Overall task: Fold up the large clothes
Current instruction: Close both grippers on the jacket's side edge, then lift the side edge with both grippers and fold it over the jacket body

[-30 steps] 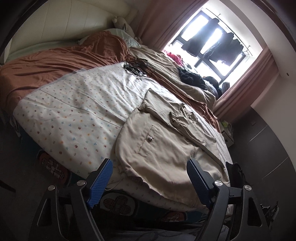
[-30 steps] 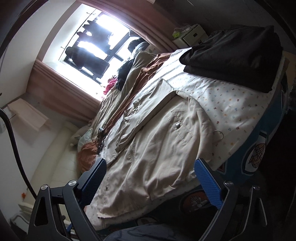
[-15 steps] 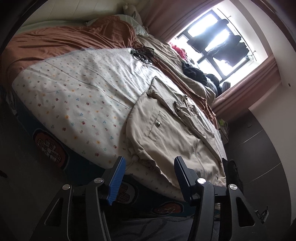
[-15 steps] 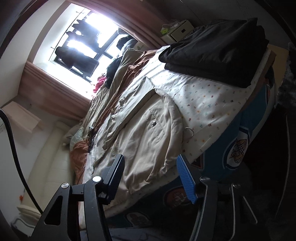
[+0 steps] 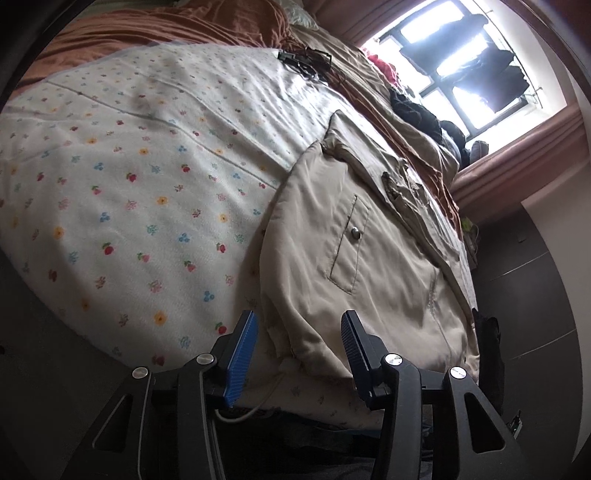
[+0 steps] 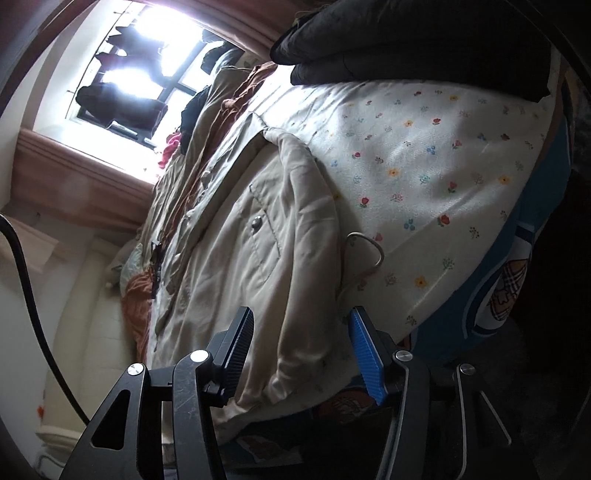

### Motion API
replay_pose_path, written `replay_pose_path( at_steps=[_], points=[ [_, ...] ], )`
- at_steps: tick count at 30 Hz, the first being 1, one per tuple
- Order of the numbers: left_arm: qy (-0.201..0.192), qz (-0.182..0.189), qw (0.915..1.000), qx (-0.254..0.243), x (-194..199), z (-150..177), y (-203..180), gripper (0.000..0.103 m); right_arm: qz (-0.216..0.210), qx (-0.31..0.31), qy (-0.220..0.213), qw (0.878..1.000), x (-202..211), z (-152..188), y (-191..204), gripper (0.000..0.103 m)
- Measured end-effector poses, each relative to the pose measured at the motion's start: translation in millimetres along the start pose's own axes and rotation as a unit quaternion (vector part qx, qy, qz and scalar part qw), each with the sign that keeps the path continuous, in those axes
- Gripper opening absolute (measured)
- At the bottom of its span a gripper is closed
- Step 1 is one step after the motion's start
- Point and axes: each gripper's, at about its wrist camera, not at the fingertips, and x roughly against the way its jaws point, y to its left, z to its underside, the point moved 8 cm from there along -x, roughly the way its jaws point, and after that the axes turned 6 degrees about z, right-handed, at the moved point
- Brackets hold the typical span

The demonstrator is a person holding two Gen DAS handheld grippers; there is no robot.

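A large beige jacket (image 5: 354, 254) with a snap-button pocket lies spread on a floral sheet (image 5: 129, 177) over the bed. It also shows in the right wrist view (image 6: 258, 251). My left gripper (image 5: 299, 332) is open, its jaws either side of the jacket's near hem corner at the bed edge. My right gripper (image 6: 303, 328) is open, its jaws either side of the jacket's other near hem corner. Neither holds cloth.
A folded dark garment pile (image 6: 406, 40) sits on the bed at the far right. An orange-brown blanket (image 5: 166, 26) and a tangle of dark cables (image 5: 306, 62) lie toward the headboard. Clothes hang at the bright window (image 5: 472, 62). A thin wire hanger hook (image 6: 369, 247) lies beside the jacket.
Both grippers moved in close to the jacket's near hem, and their jaws narrowed partway around the hem corners.
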Motion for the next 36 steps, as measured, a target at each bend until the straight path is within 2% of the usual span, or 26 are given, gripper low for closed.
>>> replay_pose_path(
  at_steps=[5,9,13,19,20,21,22,23,24,26,29,36],
  points=[
    [0.032,0.006,0.9995,0.005,-26.6,-4.3,5.6,0.049,-0.042,-0.009,0.006,0.999,-17.1,1.7,-3.3,0.055],
    [0.038,0.014,0.9992,0.002,-35.6,-10.4,2.8,0.049,-0.065,-0.008,0.003,0.998,-20.6,-0.8,0.6,0.056],
    [0.037,0.027,0.9988,0.015,-41.4,-17.7,5.4,0.049,-0.113,-0.036,0.011,0.993,-23.0,-2.7,5.0,0.056],
    [0.060,0.059,0.9963,0.019,-46.8,-6.1,-2.2,0.048,-0.113,-0.022,0.024,0.993,-36.1,10.1,20.8,0.056],
    [0.056,0.055,0.9967,0.020,-45.6,-5.3,-1.3,0.042,-0.109,-0.021,0.021,0.994,-37.9,9.7,22.1,0.056],
    [0.054,0.045,0.9973,0.021,-45.8,-5.1,1.0,0.038,-0.101,-0.020,0.018,0.995,-40.0,8.3,22.6,0.049],
    [0.054,0.036,0.9977,0.018,-47.6,-5.4,2.2,0.030,-0.092,-0.020,0.015,0.995,-42.9,6.6,21.9,0.031],
    [0.055,0.033,0.9978,0.013,-49.9,-6.2,2.6,0.020,-0.085,-0.024,0.016,0.996,-46.2,5.8,20.6,0.021],
    [0.057,0.029,0.9977,0.020,-51.5,-6.5,5.2,0.015,-0.083,-0.036,0.016,0.996,-47.1,6.0,19.0,0.018],
    [0.051,0.035,0.9976,0.032,-46.4,-7.9,6.0,0.009,-0.089,-0.029,-0.001,0.996,-35.8,3.2,25.4,0.015],
    [0.025,0.044,0.9985,0.022,-27.9,-10.4,-3.6,0.007,-0.112,-0.011,-0.027,0.993,-7.0,-3.6,43.0,0.015],
    [-0.024,0.097,0.9946,0.029,26.5,-20.0,-33.6,0.005,-0.159,0.018,-0.060,0.985,58.4,-6.4,89.9,0.015]
  ],
)
